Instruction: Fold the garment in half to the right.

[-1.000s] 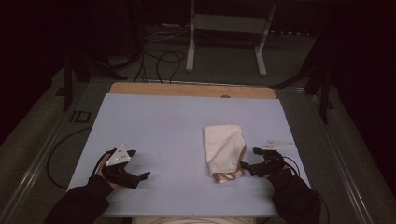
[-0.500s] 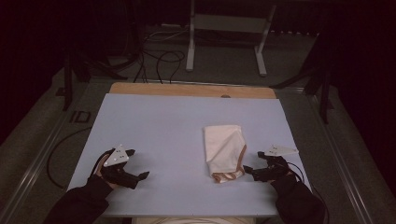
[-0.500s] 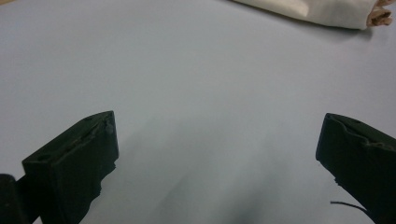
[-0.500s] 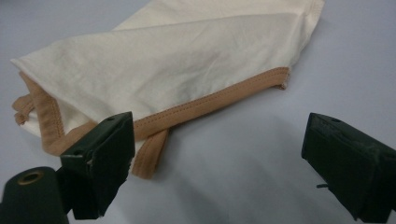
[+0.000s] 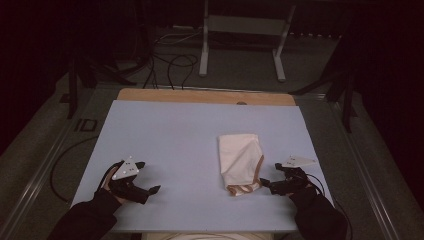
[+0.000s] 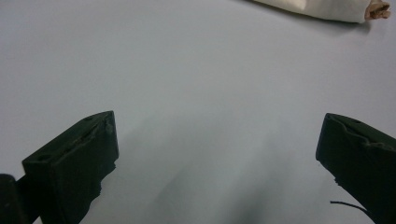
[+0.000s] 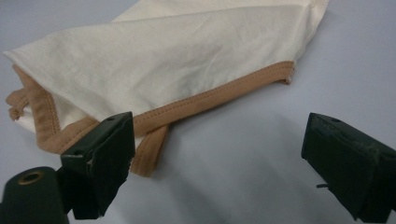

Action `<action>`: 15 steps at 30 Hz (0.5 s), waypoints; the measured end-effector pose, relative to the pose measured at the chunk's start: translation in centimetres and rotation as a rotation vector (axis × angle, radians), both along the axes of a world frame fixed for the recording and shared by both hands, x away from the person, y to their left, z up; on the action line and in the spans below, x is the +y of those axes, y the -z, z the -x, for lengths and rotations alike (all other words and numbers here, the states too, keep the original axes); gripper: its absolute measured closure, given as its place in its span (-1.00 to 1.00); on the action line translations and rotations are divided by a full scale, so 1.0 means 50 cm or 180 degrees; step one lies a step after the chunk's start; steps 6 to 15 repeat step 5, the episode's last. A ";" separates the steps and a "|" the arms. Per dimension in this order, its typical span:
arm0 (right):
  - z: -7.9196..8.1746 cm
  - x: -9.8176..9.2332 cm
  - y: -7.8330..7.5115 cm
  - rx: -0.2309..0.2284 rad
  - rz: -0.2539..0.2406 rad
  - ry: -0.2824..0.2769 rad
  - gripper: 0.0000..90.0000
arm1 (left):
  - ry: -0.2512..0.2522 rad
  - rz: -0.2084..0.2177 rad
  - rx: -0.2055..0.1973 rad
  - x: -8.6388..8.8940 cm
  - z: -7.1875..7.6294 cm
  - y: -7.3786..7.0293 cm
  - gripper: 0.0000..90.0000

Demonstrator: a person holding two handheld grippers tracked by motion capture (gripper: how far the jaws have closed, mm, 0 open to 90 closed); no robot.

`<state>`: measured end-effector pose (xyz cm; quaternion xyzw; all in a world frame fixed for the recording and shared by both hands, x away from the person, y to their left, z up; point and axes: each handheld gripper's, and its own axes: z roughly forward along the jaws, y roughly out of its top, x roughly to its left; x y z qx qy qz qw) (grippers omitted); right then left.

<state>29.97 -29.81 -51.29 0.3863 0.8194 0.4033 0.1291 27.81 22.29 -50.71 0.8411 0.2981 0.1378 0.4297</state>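
Observation:
A folded cream cloth (image 5: 240, 161) with a tan hem lies right of centre on the pale blue table top (image 5: 170, 135). My right gripper (image 5: 270, 175) rests just right of the cloth's near corner, open. In the right gripper view the cloth (image 7: 187, 60) lies ahead of the gripper (image 7: 215, 140), its tan hem (image 7: 210, 100) beside the left jaw, and nothing is between the jaws. My left gripper (image 5: 149, 176) sits open at the near left of the table, well apart from the cloth. In its own view the left gripper (image 6: 217, 140) stands over bare table, with the cloth (image 6: 327, 9) far off.
A wooden strip (image 5: 205, 96) runs along the table's far edge. Beyond it stand a metal frame's legs (image 5: 204, 45) and loose cables (image 5: 170, 60) on the dark floor. Metal rails (image 5: 45, 165) flank the table.
My right gripper has drawn back slightly to the right and nearer the person, away from the cloth's near corner. The left gripper and the cloth have not moved.

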 end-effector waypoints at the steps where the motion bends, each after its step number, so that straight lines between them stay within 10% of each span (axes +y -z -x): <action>1: 0.000 0.000 0.001 0.0009 0.0007 0.0004 -0.79 | 0.0000 0.0001 -0.0001 0.000 0.000 0.000 -1.00; 15: -0.001 0.000 0.002 0.0021 -0.0002 -0.0004 -0.79 | 0.0002 0.0004 -0.0001 -0.001 0.000 0.000 -1.00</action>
